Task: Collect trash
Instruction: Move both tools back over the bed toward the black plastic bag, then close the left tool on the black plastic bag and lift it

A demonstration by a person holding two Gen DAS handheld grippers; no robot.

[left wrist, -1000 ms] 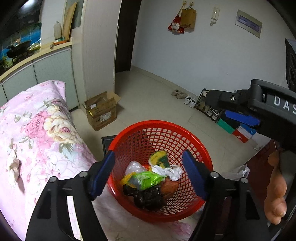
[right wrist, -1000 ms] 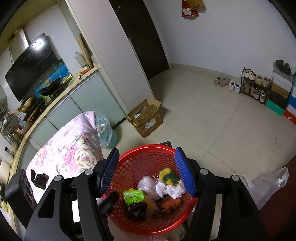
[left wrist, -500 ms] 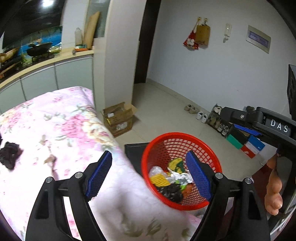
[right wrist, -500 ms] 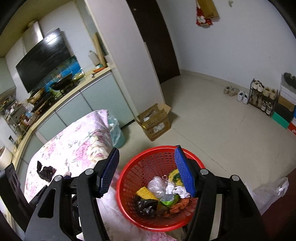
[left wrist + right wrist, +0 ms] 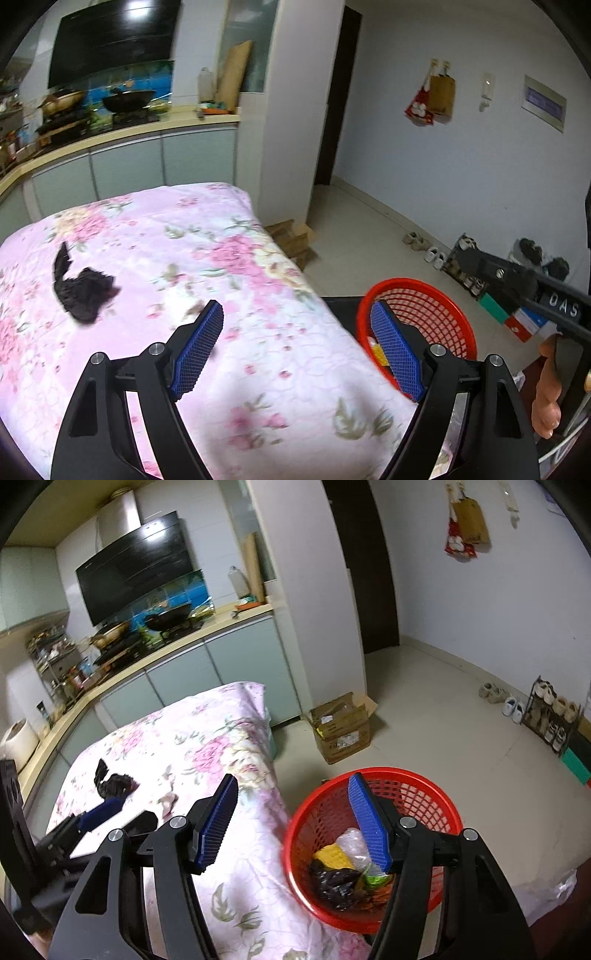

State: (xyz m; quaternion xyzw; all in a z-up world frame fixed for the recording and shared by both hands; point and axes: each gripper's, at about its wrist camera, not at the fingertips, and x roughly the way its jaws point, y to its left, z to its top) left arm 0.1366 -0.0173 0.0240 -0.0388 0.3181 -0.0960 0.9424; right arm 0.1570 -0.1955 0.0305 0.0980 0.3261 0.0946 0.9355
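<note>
Left gripper: black frame, blue ribbed pads, jaws spread wide with nothing between them; hangs over the pink floral quilted cover, angled downward

Right gripper: same build, jaws parted at a middling width, nothing between the pads; its left finger lies over the cover's edge, its right finger over the basket. Seen from the left wrist view as a black bar at the far right with a hand on its handle

Red plastic mesh basket: round, upright, standing against the near corner of the covered surface, just beside the right gripper. Contents: crumpled black plastic bag, yellow waffle-textured piece, clear plastic wrap, green wrapper, some orange scraps, partly hidden

Loose black crumpled scrap: lies on the cover, well apart from the basket, ahead and left of the left gripper

Small pale crumpled scrap: on the cover near the black scrap

Open brown cardboard box: on the pale tiled floor beyond the basket

Shoe rack: against the far wall

Kitchen counter: behind the cover, with a black wok
</note>
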